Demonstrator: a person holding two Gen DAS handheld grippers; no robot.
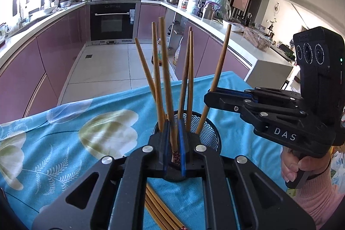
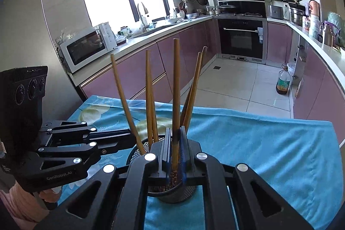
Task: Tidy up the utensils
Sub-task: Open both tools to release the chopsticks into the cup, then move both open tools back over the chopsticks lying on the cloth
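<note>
Blue floral-clothed surface bearing a black mesh utensil holder, wooden chopsticks fanned inside it, loose chopsticks lying just beside it. Left gripper and right gripper over the holder, fingers nearly closed, each pinching one upright chopstick, patterned end down in the mesh. Best lowered until seated, then released with a slight parting and a straight lift clear of neighbouring sticks.

A mesh holder stands on a cloth-covered table with chopsticks upright inside; more chopsticks lie flat on the cloth nearer the camera
</note>
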